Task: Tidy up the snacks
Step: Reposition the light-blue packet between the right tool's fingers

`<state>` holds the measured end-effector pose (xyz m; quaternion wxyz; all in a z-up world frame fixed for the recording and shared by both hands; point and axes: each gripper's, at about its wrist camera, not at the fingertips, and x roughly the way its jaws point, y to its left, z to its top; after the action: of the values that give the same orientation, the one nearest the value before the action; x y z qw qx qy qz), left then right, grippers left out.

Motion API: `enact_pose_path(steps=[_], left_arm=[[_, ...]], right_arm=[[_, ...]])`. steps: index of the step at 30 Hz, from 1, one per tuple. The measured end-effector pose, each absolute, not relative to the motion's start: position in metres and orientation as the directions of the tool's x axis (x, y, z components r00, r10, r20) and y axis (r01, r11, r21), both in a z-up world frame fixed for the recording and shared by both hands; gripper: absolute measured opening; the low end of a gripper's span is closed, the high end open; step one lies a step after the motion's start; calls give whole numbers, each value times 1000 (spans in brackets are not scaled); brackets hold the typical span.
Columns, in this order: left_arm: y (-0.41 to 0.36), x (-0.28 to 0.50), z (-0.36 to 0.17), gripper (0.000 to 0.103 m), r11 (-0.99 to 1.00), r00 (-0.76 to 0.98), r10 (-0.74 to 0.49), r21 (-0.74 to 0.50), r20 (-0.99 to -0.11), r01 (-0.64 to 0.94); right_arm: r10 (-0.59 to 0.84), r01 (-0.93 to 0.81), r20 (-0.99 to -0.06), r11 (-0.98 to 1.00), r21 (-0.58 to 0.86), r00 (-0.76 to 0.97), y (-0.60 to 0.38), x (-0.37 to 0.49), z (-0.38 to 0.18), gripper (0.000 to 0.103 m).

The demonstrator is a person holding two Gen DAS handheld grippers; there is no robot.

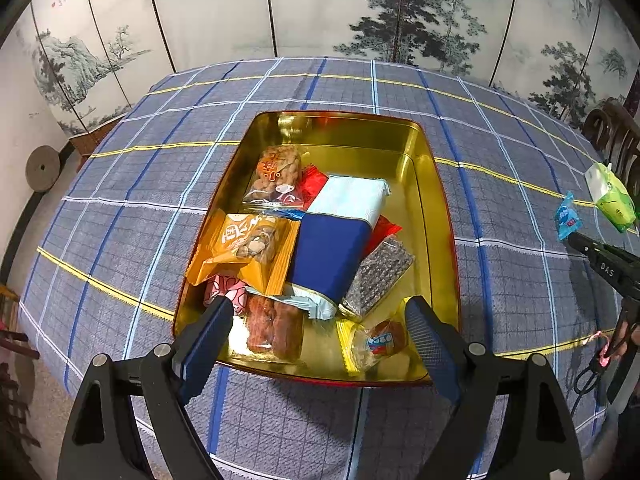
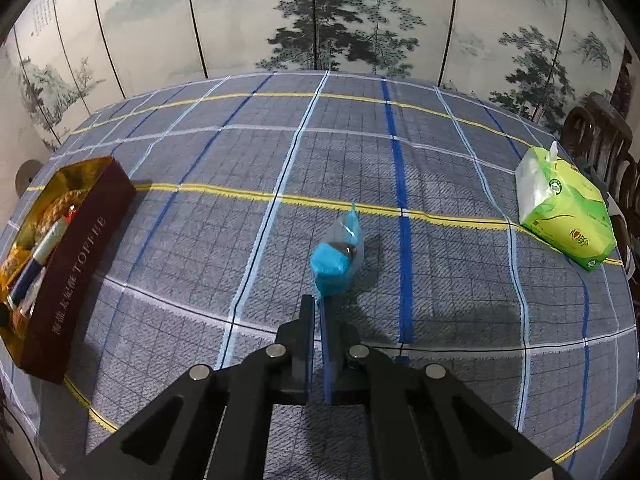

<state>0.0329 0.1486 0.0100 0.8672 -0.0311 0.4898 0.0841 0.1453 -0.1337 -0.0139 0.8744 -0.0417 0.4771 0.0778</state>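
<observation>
A gold tin (image 1: 440,200) lies on the checked tablecloth with several wrapped snacks in it, among them a blue-and-white packet (image 1: 336,236) and an orange packet (image 1: 244,248). My left gripper (image 1: 320,308) hangs open over the tin's near end, with nothing between its fingers. Out on the cloth to the right, my right gripper (image 2: 318,302) is shut on the near end of a small blue snack packet (image 2: 334,266). In the left wrist view that packet (image 1: 567,216) shows at the tip of the right gripper (image 1: 576,240). The tin's dark red wall (image 2: 76,272) is at the far left of the right wrist view.
A green tissue pack (image 2: 568,216) lies near the table's right edge, with dark wooden chairs (image 2: 596,132) behind it. A painted folding screen (image 2: 320,20) stands behind the table. Bare cloth (image 2: 224,220) stretches between the tin and the blue packet.
</observation>
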Motion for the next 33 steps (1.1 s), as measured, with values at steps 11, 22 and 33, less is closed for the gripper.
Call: enact_pose_path(steps=[11,22,33], left_arm=[[151,31,12,86,983,506,116,27,-855,-180],[154,29,13,86,983,508,118,26,-854,-183],[150,35,15,86,984,502,112,27,-858,-174]], right_arm=[[108,-135,-828,990,39,551,-144,159,-18,42],[176,-174,-828,980,97,532,-110,179,-16,43],[108,-257,-852,966,-32,511,-86,199,-32,37]])
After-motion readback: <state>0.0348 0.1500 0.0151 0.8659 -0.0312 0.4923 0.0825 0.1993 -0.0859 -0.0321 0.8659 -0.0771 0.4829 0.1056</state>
